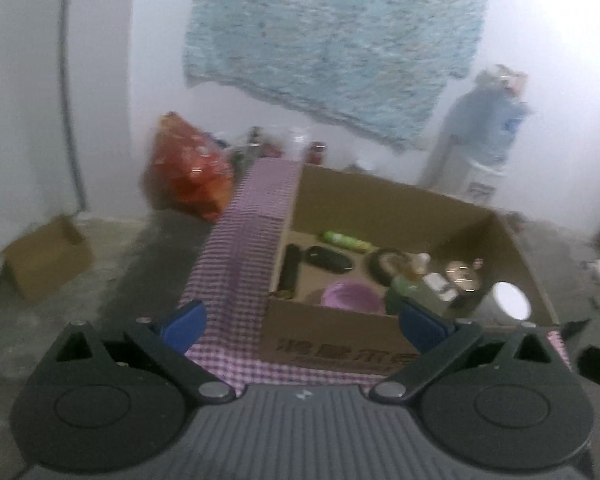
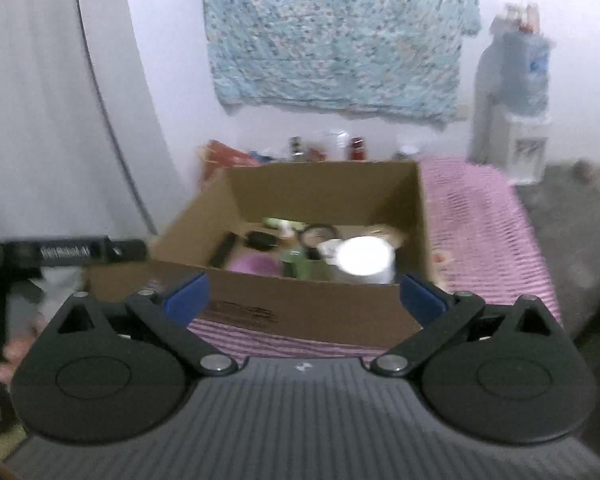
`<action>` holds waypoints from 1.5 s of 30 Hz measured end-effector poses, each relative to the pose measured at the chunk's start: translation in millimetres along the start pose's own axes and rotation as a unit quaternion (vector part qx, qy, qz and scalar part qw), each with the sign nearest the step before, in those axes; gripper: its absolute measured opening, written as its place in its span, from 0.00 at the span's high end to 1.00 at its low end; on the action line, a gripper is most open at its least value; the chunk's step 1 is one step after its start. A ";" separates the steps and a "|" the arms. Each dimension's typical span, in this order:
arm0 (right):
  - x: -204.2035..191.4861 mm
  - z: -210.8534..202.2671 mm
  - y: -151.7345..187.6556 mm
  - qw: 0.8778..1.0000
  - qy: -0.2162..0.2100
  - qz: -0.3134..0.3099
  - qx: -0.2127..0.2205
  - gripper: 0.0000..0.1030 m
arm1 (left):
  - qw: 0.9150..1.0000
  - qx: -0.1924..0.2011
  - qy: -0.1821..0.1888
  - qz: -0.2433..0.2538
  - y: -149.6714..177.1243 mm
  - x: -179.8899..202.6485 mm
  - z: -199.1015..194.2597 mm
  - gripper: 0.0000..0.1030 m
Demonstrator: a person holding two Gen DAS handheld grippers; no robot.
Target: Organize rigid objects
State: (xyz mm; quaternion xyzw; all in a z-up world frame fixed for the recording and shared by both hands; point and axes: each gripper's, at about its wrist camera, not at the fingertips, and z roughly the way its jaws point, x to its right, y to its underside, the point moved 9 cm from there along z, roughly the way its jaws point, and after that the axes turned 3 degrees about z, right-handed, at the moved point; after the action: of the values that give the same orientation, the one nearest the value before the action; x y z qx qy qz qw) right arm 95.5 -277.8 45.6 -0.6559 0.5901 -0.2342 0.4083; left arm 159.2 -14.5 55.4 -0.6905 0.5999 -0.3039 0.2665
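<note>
**Already wide open, both claws hang empty over a crowded box**

Nearest, the left gripper (image 1: 302, 320) stands with its blue pads spread as far as they go and nothing between them; the right gripper (image 2: 304, 298) is the same, wide and empty. Both point down toward the near wall of the cardboard box (image 1: 332, 340), which sits on the checked cloth (image 1: 240, 248) close to its near edge.

Inside, the rigid objects are packed tight: a white cup (image 1: 510, 300) in the near right corner, a pink bowl (image 1: 350, 296) against the near wall, a green cup (image 1: 402, 286) between them, a black case (image 1: 328, 258) and a green tube (image 1: 346, 240) toward the far wall.

The likely trouble, as I judge it, is a spread finger catching the box wall on the way in and dragging the box off the cloth's near edge, or a pad nudging the white cup over onto its neighbours. Both views are blurred, so the small items by the far right wall cannot be told apart; a grab there could close on the wrong thing.
</note>
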 end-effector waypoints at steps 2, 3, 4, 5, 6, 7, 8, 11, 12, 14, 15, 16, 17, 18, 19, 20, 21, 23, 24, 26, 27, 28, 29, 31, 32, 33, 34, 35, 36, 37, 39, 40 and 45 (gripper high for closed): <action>-1.2 -3.4 0.1 0.999 0.023 -0.019 0.016 0.01 | 1.000 0.001 -0.028 -0.001 1.1 -1.2 -3.7 0.00; -2.1 -4.4 -0.1 0.999 0.031 -0.026 0.023 0.01 | 0.999 0.001 -0.034 0.001 1.5 -0.4 -6.0 0.00; -1.8 -6.1 0.5 0.999 0.036 -0.031 0.027 0.01 | 0.999 -0.001 -0.037 0.005 2.1 0.4 -7.9 0.00; -3.7 -7.8 1.3 0.998 0.041 -0.038 0.031 0.01 | 0.999 -0.004 -0.038 0.011 3.4 1.6 -9.7 0.00; -5.9 -10.5 2.6 0.997 0.048 -0.048 0.033 0.01 | 0.999 -0.006 -0.039 0.019 4.0 3.1 -11.1 0.00; -9.4 -12.8 2.9 0.996 0.055 -0.058 0.036 0.01 | 0.999 -0.009 -0.042 0.028 4.2 4.5 -12.4 0.00; -12.3 -11.5 4.1 0.995 0.061 -0.069 0.038 0.01 | 0.998 -0.012 -0.047 0.038 3.9 6.1 -13.1 0.00; -21.0 -10.4 1.5 0.992 0.078 -0.087 0.040 0.01 | 0.996 -0.019 -0.063 0.063 4.2 8.7 -13.9 0.00; -22.1 -15.5 0.1 0.992 0.083 -0.091 0.042 0.01 | 0.995 -0.019 -0.067 0.071 4.1 9.8 -14.3 0.00; -26.9 -17.1 -1.0 0.989 0.095 -0.100 0.049 0.01 | 0.994 -0.016 -0.074 0.083 3.2 11.7 -15.1 0.00; -29.4 -19.0 -2.5 0.988 0.098 -0.105 0.051 0.01 | 0.993 -0.015 -0.075 0.086 3.3 11.8 -15.7 0.00; -31.6 -19.3 -2.4 0.988 0.100 -0.108 0.053 0.01 | 0.993 -0.014 -0.075 0.087 2.8 12.7 -15.4 0.00; -33.3 -18.5 -2.5 0.987 0.100 -0.111 0.053 0.01 | 0.993 -0.015 -0.074 0.087 2.8 13.3 -14.8 0.00; -35.0 -17.3 -2.7 0.988 0.098 -0.112 0.052 0.01 | 0.994 -0.017 -0.071 0.087 2.2 13.8 -13.2 0.00; -36.3 -16.2 -3.2 0.988 0.095 -0.113 0.051 0.01 | 0.994 -0.019 -0.067 0.086 2.3 14.1 -12.1 0.00; -37.2 -14.0 -3.4 0.988 0.092 -0.111 0.048 0.01 | 0.994 -0.021 -0.063 0.085 1.8 14.5 -10.6 0.00; -37.1 -13.0 -3.9 0.989 0.090 -0.110 0.045 0.01 | 0.994 -0.023 -0.060 0.083 1.8 14.9 -8.3 0.00; -36.3 -8.0 -5.0 0.990 0.086 -0.102 0.036 0.01 | 0.995 -0.028 -0.055 0.082 1.3 15.4 -4.1 0.00; -35.2 -4.7 -6.2 0.991 0.085 -0.097 0.032 0.01 | 0.995 -0.029 -0.053 0.081 1.1 15.6 -2.2 0.00; -31.4 1.3 -7.8 0.992 0.085 -0.086 0.026 0.01 | 0.995 -0.033 -0.049 0.083 0.7 17.2 1.9 0.00; -29.3 4.5 -8.5 0.993 0.085 -0.080 0.023 0.01 | 0.995 -0.035 -0.048 0.083 0.7 17.6 3.9 0.00; -27.3 6.8 -8.8 0.993 0.085 -0.077 0.020 0.01 | 0.995 -0.037 -0.046 0.083 0.3 17.4 6.0 0.00; -25.0 10.0 -9.0 0.993 0.087 -0.073 0.017 0.01 | 0.995 -0.039 -0.044 0.082 0.0 17.0 8.4 0.00; -21.0 16.7 -7.9 0.993 0.090 -0.069 0.011 0.01 | 0.995 -0.042 -0.040 0.081 -0.1 17.1 12.9 0.00; -19.6 20.6 -7.2 0.993 0.093 -0.069 0.007 0.01 | 0.995 -0.044 -0.039 0.080 0.1 17.3 15.6 0.00; -18.1 24.1 -6.0 0.993 0.097 -0.069 0.003 0.01 | 0.995 -0.046 -0.037 0.080 0.1 17.3 17.9 0.00; -17.1 27.7 -4.8 0.992 0.101 -0.069 -0.002 0.01 | 0.995 -0.047 -0.035 0.079 0.3 16.3 19.4 0.00; -16.2 30.6 -3.5 0.992 0.103 -0.070 -0.005 0.01 | 0.995 -0.048 -0.034 0.079 0.4 16.8 21.6 0.00; -15.4 34.0 -2.1 0.992 0.104 -0.070 -0.009 0.01 | 0.995 -0.049 -0.032 0.081 0.4 17.5 23.9 0.00; -14.4 36.7 -1.1 0.992 0.102 -0.069 -0.013 0.01 | 0.995 -0.051 -0.031 0.082 0.8 18.1 26.0 0.00; -12.4 42.2 -1.0 0.994 0.094 -0.060 -0.021 0.01 | 0.995 -0.055 -0.025 0.084 1.5 19.7 30.8 0.00; -11.5 45.0 -0.9 0.994 0.090 -0.053 -0.026 0.01 | 0.995 -0.058 -0.022 0.083 1.7 20.4 33.2 0.00; -5.6 58.6 -2.3 0.996 0.081 -0.013 -0.043 0.01 | 0.995 -0.071 0.003 0.074 4.6 28.0 41.6 0.00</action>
State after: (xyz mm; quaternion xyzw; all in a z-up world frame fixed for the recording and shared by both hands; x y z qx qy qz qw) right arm 142.0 -257.2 15.9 -0.6592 0.6222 -0.2664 0.3277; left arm 189.6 -42.7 26.8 -0.6607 0.6699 -0.2420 0.2369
